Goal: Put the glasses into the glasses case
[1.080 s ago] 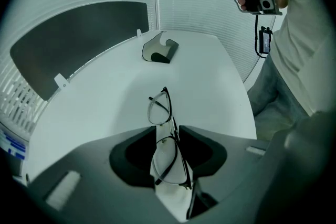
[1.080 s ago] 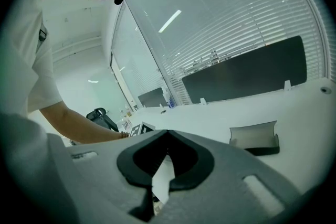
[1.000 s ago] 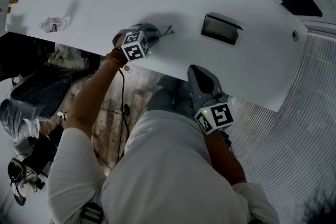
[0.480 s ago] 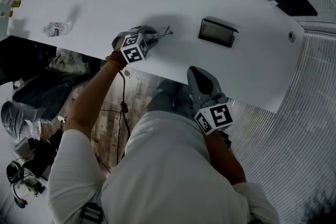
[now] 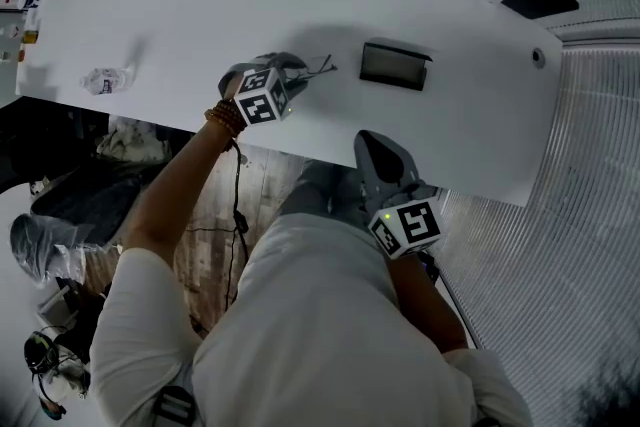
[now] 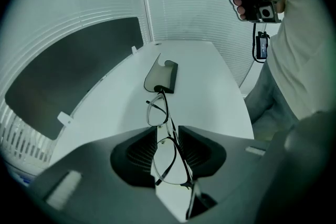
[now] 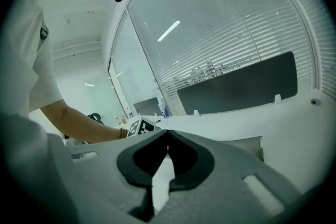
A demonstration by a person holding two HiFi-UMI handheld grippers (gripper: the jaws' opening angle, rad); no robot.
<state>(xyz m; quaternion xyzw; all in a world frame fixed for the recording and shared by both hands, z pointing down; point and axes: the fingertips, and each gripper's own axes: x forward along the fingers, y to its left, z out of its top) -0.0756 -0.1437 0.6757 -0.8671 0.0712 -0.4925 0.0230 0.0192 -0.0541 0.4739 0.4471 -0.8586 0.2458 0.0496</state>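
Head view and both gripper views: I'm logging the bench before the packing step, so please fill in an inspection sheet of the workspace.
Surface: white curved table.
Job's things: glasses gripped in left tongs; glasses case lies open on the table.
Clutter: crumpled wrapper near the table's left end.
Grippers: left tongs shut on glasses; right tongs shut, empty.
Cables: black cable hanging below the table.
Surroundings: window blinds; bags on the floor.

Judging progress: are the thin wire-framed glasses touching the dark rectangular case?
Apart. Head view shows white table between the wire-framed glasses and the dark case.
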